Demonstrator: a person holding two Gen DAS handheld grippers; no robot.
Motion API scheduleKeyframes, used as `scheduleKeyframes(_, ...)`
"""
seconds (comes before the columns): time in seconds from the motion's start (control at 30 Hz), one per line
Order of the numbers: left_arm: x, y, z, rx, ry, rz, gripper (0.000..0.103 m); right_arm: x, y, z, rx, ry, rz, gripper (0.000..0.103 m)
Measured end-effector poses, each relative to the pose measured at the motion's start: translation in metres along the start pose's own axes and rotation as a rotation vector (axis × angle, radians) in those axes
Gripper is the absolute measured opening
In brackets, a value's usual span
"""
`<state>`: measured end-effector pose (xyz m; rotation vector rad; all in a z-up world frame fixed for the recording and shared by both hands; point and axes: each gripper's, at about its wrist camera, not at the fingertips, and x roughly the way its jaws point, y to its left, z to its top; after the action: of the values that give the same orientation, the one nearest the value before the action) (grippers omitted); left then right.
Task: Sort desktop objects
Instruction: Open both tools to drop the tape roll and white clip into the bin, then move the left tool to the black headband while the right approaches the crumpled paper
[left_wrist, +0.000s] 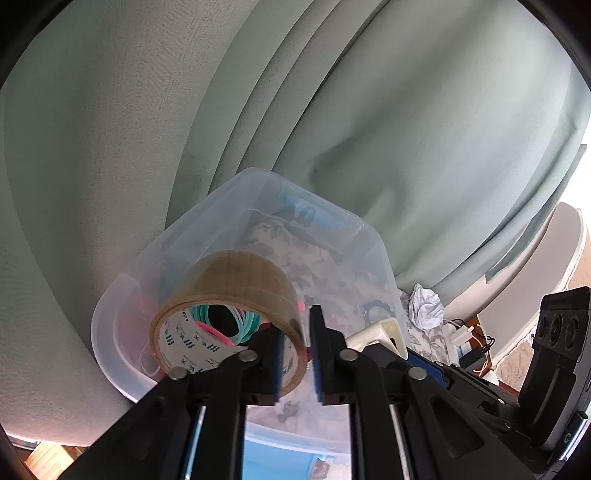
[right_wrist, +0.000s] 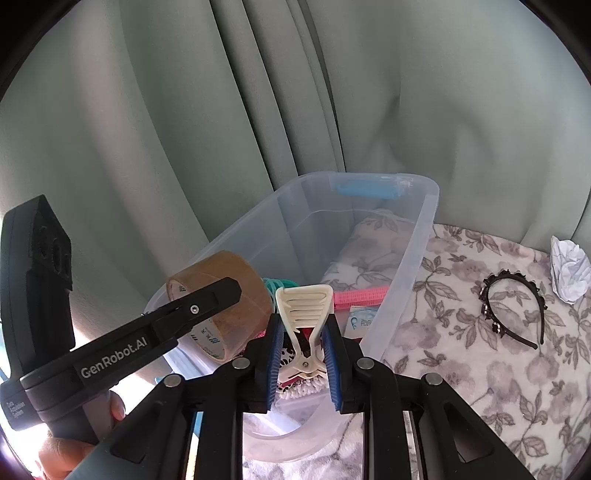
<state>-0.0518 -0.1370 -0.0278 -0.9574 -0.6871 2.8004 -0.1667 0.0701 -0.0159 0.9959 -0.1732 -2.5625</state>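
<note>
Two grippers: left gripper (left_wrist: 295, 354) clamps the tape roll wall, one finger inside the core, one outside; right gripper (right_wrist: 303, 354) pinched onto the cream hair clip.
Tape roll (left_wrist: 229, 291): one, brown, held over the near end of the bin, tilted, core facing the left camera.
Hair clip (right_wrist: 303, 314): one, cream, claw type, upright between the blue pads (right_wrist: 275, 354), over the bin's near end.
Bin (left_wrist: 365, 258): one, clear plastic, blue latch on far wall, sits on the floral cloth.
Inside bin: teal bands (left_wrist: 243, 319), count unclear; one pink comb-like piece (right_wrist: 360, 295); one small white-and-blue packet (right_wrist: 360, 319); something black-and-white spotted under the clip, can't identify.
Headband (right_wrist: 513, 310): one, black, beaded, flat on cloth, right of bin, apart from it.
Crumpled paper (right_wrist: 569, 273): one, white, beyond the headband near the curtain.
Curtain (left_wrist: 406, 110): grey-green, behind everything.
Left view only: teal bands through the tape core; white plug and cables (left_wrist: 461, 336) past the paper.
Right view only: headband, packet, pink piece, person's left hand (right_wrist: 70, 443) on the left gripper handle.
</note>
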Motion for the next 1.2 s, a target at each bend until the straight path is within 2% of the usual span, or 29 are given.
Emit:
scheduleKeyframes(0.1, -0.002, -0.001, 0.0, 0.0, -0.001, 0.009, 0.04, -0.003, 0.0, 0.0, 0.005, -0.003, 0.006, 0.033)
scheduleKeyframes(0.17, -0.003, -0.002, 0.0, 0.0, -0.001, 0.016, 0.042, -0.008, 0.01, -0.003, -0.024, 0.007, 0.04, 0.038)
scheduleKeyframes(0.27, -0.005, -0.001, -0.001, -0.003, 0.001, 0.027, 0.044, -0.011, 0.009, -0.003, -0.026, -0.001, 0.042, 0.041)
scheduleKeyframes(0.43, -0.008, -0.004, -0.001, 0.0, 0.008, 0.039, 0.054, -0.015, 0.007, -0.003, -0.019, -0.011, 0.039, 0.043)
scheduleKeyframes(0.83, -0.021, -0.005, -0.002, 0.0, 0.004, 0.09, 0.055, -0.028, 0.0, -0.003, 0.005, -0.042, 0.045, 0.044)
scheduleKeyframes(1.2, -0.039, -0.028, -0.001, 0.044, -0.043, 0.088, 0.056, -0.044, -0.009, -0.007, 0.021, -0.065, 0.056, 0.044)
